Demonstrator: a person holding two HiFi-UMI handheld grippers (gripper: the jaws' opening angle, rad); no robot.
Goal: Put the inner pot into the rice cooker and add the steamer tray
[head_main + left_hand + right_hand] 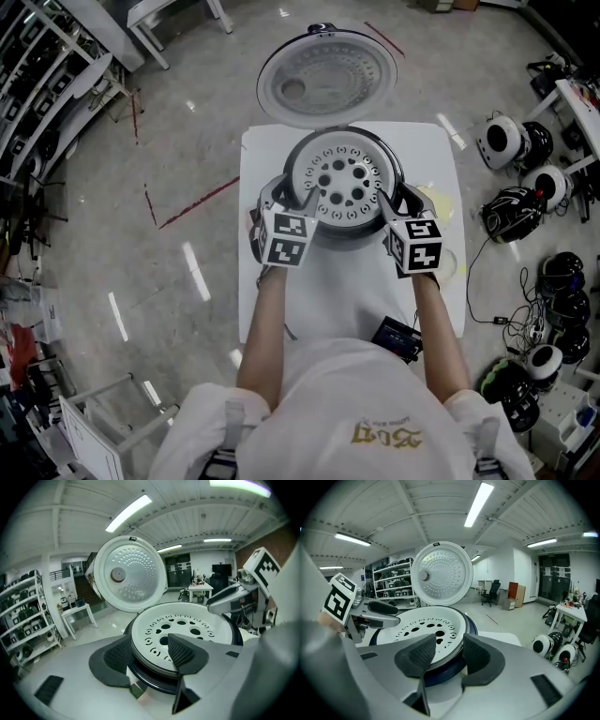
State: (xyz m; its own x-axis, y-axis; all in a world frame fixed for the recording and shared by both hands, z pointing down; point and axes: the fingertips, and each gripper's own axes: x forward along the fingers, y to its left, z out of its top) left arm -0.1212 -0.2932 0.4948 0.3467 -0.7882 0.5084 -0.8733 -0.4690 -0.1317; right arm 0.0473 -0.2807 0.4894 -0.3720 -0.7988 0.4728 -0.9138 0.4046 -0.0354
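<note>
The white perforated steamer tray [345, 183] sits in the top of the dark rice cooker [349, 234], whose round lid [326, 75] stands open behind it. The inner pot is hidden beneath the tray. My left gripper [292, 199] straddles the tray's left rim with its jaws apart, one pad outside the rim and one over the tray [187, 623], neither pressing on it. My right gripper [397, 199] straddles the right rim the same way. In the right gripper view its pads stand clear of the tray [424, 625] edge. Both grippers hold nothing.
The cooker stands on a small white table [272, 300]. A black device [399, 337] lies near the table's front right corner and a pale yellow item [442, 201] at its right edge. Helmets and cables [514, 141] litter the floor on the right; shelving [37, 94] stands at left.
</note>
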